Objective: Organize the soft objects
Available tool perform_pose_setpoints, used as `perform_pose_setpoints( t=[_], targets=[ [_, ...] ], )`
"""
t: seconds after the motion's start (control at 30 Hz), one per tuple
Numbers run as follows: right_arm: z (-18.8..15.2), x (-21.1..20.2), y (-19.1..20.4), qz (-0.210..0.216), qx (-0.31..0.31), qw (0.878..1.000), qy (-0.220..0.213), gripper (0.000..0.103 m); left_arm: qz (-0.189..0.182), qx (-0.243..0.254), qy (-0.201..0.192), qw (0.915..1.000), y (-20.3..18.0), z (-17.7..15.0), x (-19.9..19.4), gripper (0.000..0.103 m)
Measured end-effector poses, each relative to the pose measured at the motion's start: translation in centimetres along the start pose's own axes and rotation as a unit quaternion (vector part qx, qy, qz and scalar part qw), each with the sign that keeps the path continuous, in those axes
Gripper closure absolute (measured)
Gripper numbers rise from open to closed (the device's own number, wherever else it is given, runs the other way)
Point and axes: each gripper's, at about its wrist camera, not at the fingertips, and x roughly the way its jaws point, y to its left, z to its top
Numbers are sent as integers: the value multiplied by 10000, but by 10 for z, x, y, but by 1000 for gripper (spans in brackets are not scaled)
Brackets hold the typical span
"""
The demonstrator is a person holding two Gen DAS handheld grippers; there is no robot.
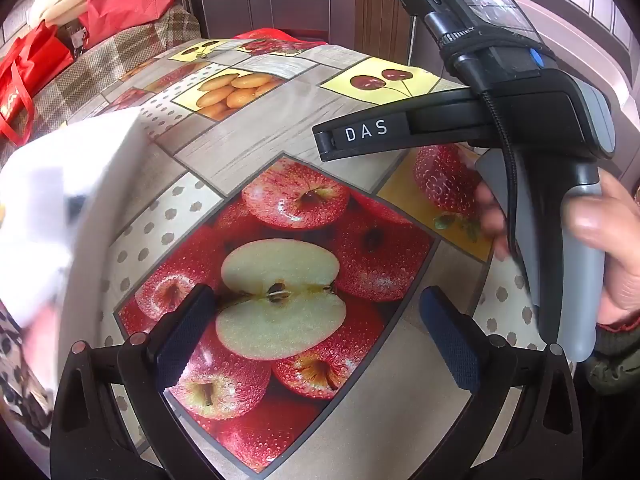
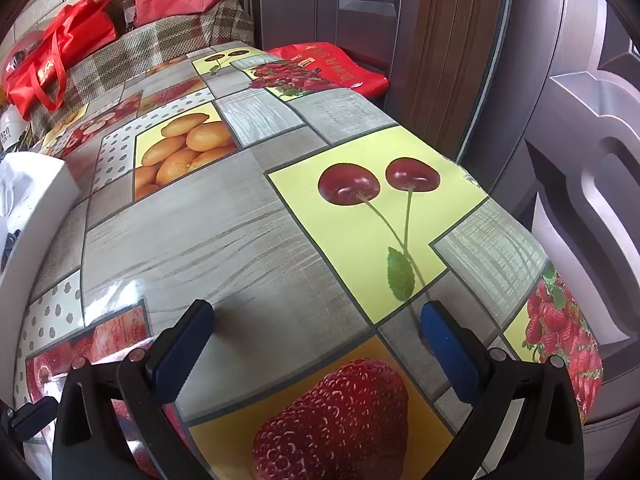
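Flanking the bare fruit-print tablecloth [image 2: 224, 232]: white box [image 2: 36, 208], red bags [image 2: 60, 56]

Fruit-print table [image 2: 248, 216], white box [image 2: 36, 200] atop

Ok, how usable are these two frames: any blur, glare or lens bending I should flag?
Left wrist view: the white box at the left edge is smeared and overexposed, the person's fingers are blurred, while the tablecloth is sharp. Right wrist view: sharp overall, with a patch of glare on the tablecloth at lower left. Both views: strong fisheye bending and dark corners.
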Motion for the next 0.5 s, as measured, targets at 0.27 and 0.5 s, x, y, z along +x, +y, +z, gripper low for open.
perform_pose_setpoints(
  t=[0.27, 0.5],
  targets=[
    [0, 1, 0, -13, -12, 10000, 29, 0, -20, 120, -17, 9999, -4, -1, 0, 1],
    [0, 0, -1, -2, -5, 10000, 38, 0, -28, 115, -14, 9999, -6, -1, -2, 1]
  ],
)
